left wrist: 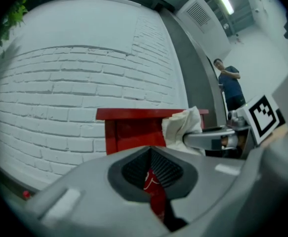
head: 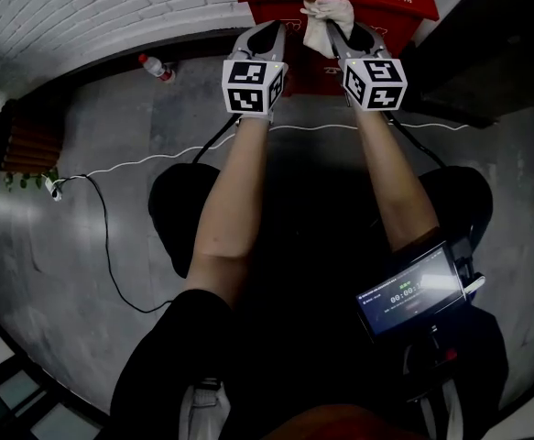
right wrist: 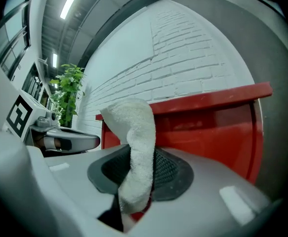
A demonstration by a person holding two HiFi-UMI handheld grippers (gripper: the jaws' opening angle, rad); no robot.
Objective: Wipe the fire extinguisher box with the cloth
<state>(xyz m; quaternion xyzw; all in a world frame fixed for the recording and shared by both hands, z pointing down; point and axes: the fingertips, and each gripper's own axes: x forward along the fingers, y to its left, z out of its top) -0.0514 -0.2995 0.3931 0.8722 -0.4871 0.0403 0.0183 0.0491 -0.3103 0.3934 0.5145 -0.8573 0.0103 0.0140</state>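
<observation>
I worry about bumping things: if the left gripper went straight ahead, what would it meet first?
Probably the red fire extinguisher box, dead ahead of the left gripper; the cloth sits off to its right. Depth is unclear.

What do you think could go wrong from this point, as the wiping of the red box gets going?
1. The right gripper pinches the cloth by a narrow fold, and most of it hangs loose. Dragging it over the fire extinguisher box might pull it free.
2. The left gripper, shut and empty, sits close beside the right one, so they may knock together.
3. A white cable lies on the floor beside the person, and a step could snag it.
</observation>
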